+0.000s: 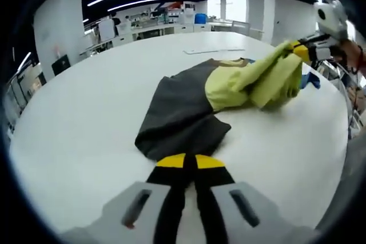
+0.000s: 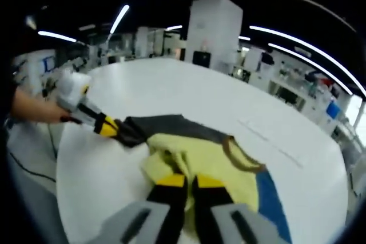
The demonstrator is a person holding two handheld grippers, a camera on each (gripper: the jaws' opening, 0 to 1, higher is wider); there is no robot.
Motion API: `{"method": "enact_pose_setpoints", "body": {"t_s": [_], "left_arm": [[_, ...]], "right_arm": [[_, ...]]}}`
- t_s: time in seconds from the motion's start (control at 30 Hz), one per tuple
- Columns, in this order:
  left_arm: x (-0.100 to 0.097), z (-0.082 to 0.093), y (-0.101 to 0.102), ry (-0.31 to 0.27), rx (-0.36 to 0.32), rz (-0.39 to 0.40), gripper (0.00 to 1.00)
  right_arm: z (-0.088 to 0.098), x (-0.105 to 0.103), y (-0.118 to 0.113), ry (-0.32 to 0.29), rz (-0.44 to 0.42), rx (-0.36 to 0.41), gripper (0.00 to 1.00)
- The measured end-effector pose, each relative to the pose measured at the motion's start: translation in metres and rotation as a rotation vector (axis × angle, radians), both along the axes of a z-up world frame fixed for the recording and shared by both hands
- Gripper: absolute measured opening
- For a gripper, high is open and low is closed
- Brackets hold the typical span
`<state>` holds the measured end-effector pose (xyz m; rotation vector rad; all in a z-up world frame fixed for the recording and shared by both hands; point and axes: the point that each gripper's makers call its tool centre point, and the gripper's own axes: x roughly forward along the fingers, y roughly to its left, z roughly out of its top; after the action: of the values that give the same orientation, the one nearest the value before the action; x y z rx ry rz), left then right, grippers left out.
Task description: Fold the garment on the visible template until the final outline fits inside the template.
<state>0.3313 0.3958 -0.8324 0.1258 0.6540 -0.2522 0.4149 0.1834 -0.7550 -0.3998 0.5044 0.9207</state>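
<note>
We count one garment, dark grey and yellow-green, at the centre of the left gripper view. One white table lies under it. Two grippers show: the left gripper at the bottom centre, the right gripper at the upper right. One blue patch shows at the lower right of the right gripper view.

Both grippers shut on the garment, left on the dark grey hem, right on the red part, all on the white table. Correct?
Not quite: the right gripper grips the yellow-green part of the garment, not red; see the right gripper view. The left gripper is shut on the dark grey hem, on the white table.
</note>
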Motion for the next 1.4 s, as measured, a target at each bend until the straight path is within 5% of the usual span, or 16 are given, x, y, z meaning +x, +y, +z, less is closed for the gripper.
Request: {"method": "enact_pose_setpoints", "body": {"t_s": [0.53,1.07,1.4], "left_arm": [[0.003,0.013,-0.008,-0.039,0.017,-0.054,0.09],[0.009,0.015,-0.021,-0.032,-0.033,-0.067,0.07],[0.011,0.019,-0.027,-0.037,-0.044,-0.077,0.08]], "right_arm": [[-0.035,0.055,-0.009,0.122,-0.146,0.03,0.0],[-0.069,0.076,-0.012,0.204,-0.207,0.029,0.0],[-0.073,0.077,-0.017,0.293,-0.293,0.09,0.03]]}}
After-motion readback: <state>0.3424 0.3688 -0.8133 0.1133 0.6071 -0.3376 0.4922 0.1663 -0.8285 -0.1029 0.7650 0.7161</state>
